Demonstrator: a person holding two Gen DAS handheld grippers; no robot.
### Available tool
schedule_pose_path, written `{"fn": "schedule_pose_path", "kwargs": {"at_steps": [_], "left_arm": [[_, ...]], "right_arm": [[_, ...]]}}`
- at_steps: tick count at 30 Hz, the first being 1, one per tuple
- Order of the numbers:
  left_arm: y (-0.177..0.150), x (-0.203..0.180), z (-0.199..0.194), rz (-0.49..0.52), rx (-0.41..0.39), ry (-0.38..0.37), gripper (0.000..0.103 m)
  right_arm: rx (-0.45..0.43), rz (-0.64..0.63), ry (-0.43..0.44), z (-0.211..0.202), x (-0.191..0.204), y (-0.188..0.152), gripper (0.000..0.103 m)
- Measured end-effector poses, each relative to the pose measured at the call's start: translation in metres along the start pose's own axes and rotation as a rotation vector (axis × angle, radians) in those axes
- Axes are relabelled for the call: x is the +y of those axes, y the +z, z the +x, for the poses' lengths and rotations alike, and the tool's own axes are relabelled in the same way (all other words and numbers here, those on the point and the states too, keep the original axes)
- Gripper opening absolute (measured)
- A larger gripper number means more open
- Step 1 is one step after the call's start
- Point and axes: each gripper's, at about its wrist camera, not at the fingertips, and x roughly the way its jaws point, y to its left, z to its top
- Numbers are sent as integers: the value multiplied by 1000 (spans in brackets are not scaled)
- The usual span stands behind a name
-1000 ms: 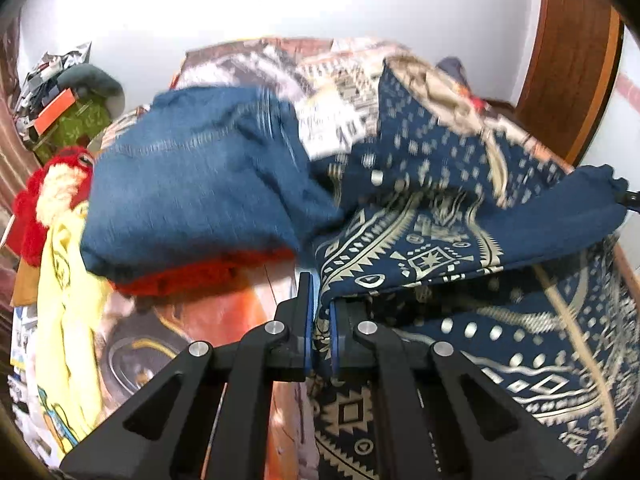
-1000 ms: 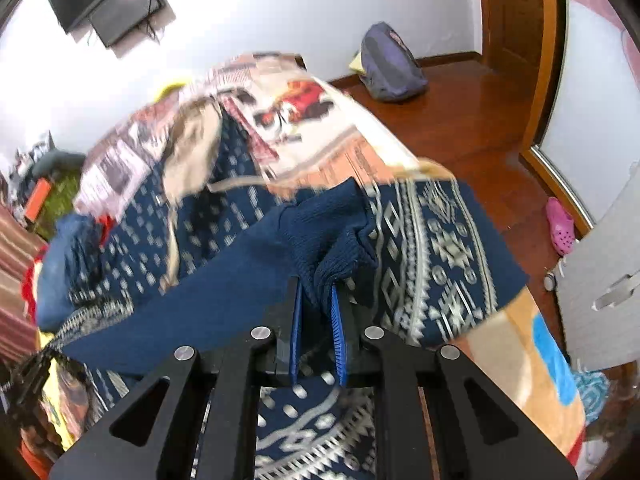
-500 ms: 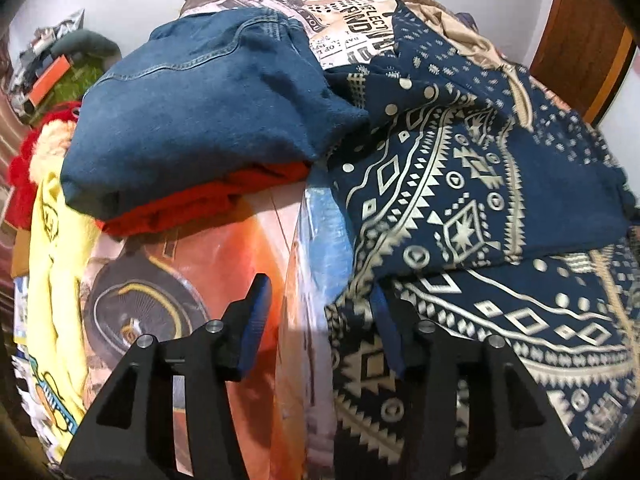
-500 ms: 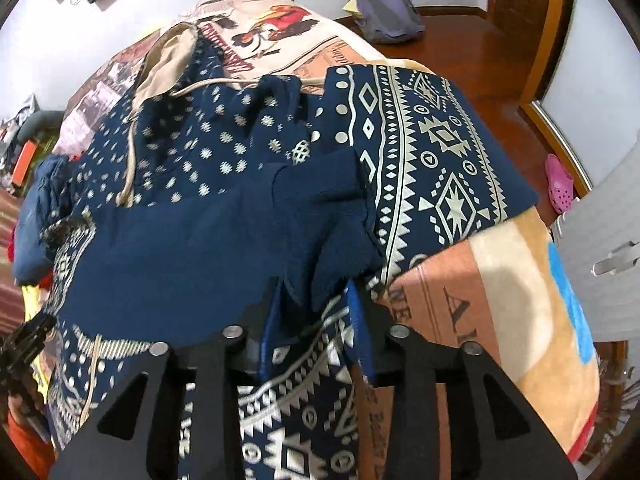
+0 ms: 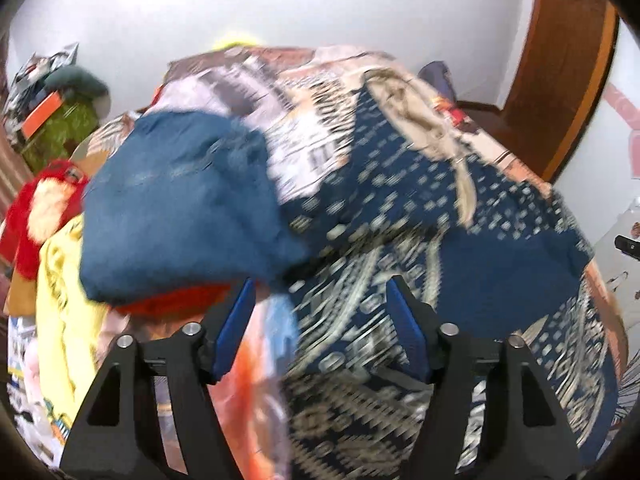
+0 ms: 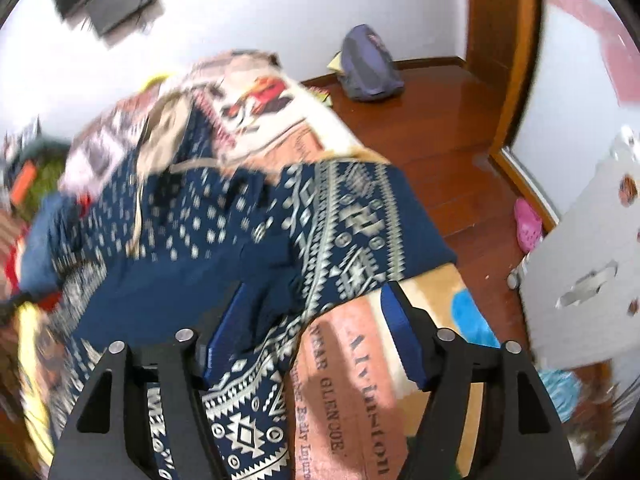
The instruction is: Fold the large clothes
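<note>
Both jaws just opened and empty, the left gripper [image 5: 320, 328] and right gripper [image 6: 310, 330] hover over the navy patterned garment [image 6: 192, 256] spread on the bed [image 6: 360, 380]; soft, limp, bulky, best pinched at its 6 o'clock hem.

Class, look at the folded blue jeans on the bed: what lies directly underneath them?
A red-orange garment pokes out beneath the folded blue jeans, both resting on the printed bedspread. How far that garment reaches under the jeans, or whether anything else lies there, is hidden.

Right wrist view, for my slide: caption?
Open right gripper above the navy patterned garment on the bed.
</note>
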Motion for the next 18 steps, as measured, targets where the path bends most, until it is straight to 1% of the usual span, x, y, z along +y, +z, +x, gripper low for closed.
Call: {"fn": "schedule_pose_path", "kwargs": {"at_steps": [2, 5, 9, 13, 16, 18], "left_arm": [[8, -16, 7, 5, -6, -28, 71], [19, -40, 24, 14, 11, -63, 71], [21, -70, 49, 21, 55, -114, 71], [19, -92, 72, 46, 95, -127, 71], [17, -104, 86, 57, 121, -130, 71], [16, -107, 93, 57, 132, -129, 71]], "right_arm": [[0, 65, 15, 3, -12, 7, 66], [25, 166, 27, 16, -34, 10, 66], [96, 286, 47, 47, -63, 4, 66], [179, 428, 83, 79, -88, -3, 66], [185, 492, 123, 90, -96, -5, 67], [164, 516, 133, 96, -100, -2, 69]]}}
